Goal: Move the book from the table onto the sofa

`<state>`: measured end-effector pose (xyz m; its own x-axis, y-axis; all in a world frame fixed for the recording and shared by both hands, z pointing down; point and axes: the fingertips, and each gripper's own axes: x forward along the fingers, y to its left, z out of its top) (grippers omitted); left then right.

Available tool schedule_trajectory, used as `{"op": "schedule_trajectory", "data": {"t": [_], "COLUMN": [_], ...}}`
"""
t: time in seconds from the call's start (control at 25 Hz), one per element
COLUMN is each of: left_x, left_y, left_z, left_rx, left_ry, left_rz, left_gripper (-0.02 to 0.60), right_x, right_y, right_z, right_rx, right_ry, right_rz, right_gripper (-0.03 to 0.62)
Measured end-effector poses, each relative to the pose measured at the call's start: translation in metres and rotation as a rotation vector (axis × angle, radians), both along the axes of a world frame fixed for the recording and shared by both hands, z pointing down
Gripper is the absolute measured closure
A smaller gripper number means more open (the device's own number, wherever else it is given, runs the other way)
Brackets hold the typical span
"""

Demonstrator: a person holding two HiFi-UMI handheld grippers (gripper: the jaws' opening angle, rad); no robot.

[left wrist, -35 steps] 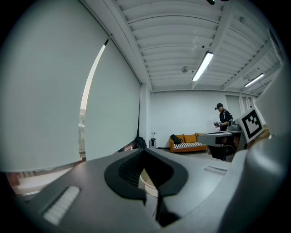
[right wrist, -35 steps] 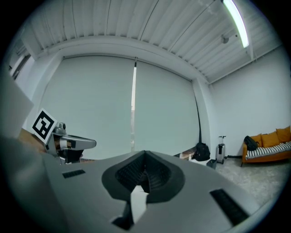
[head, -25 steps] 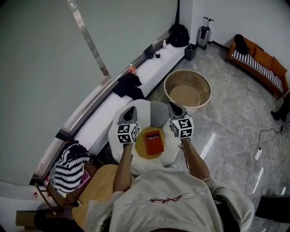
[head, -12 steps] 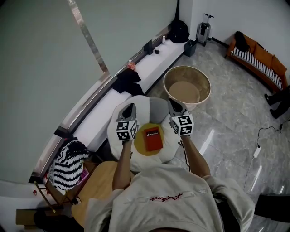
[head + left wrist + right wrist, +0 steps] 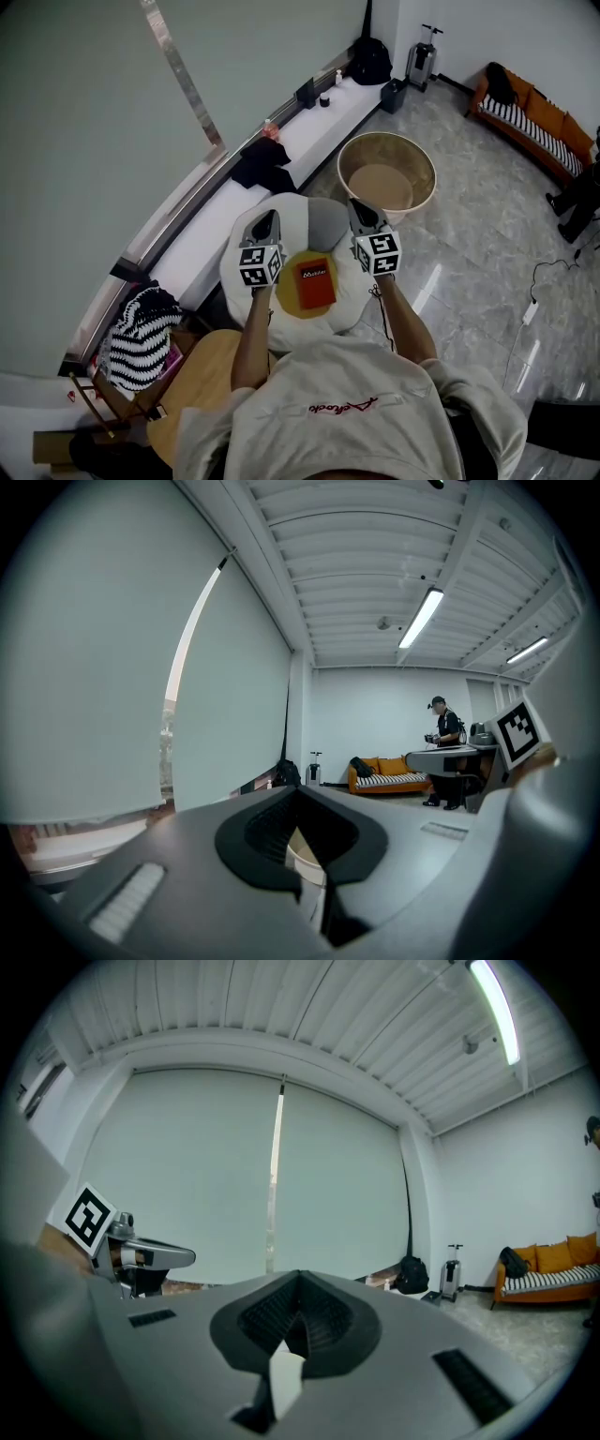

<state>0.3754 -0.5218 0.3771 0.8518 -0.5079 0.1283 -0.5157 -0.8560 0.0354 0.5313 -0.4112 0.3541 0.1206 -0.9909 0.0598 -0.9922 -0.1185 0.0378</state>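
Ahead of you stands a large round beige tub (image 5: 386, 178), with a round wooden table (image 5: 202, 380) at your left elbow. The red-orange rectangular book (image 5: 316, 284) lies flat on the yellow centre of the white egg-shaped pouf (image 5: 292, 216), its long axis pointing away from you. It lies between your left gripper (image 5: 270, 218) and right gripper (image 5: 357, 208), both with jaws closed together, empty.

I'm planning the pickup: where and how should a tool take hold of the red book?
Take the red book by its right long edge, coming in low from the right with the right tool. It lies flat, cover up, on the yellow patch, so only thin edges offer a grip. The tool is shut; open first.
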Motion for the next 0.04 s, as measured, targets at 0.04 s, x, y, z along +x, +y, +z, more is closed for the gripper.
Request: {"op": "schedule_trajectory", "data": {"t": [0.04], "left_x": [0.0005], "left_y": [-0.0001], "left_z": [0.0002], "left_rx": [0.001], "left_ry": [-0.001], "left_rz": [0.0], "left_gripper": [0.572], "right_x": [0.0011], "right_y": [0.0001], "right_z": [-0.0001], "right_rx": [0.0], "right_ry": [0.002], "right_rz": [0.0], "right_gripper": [0.585]}}
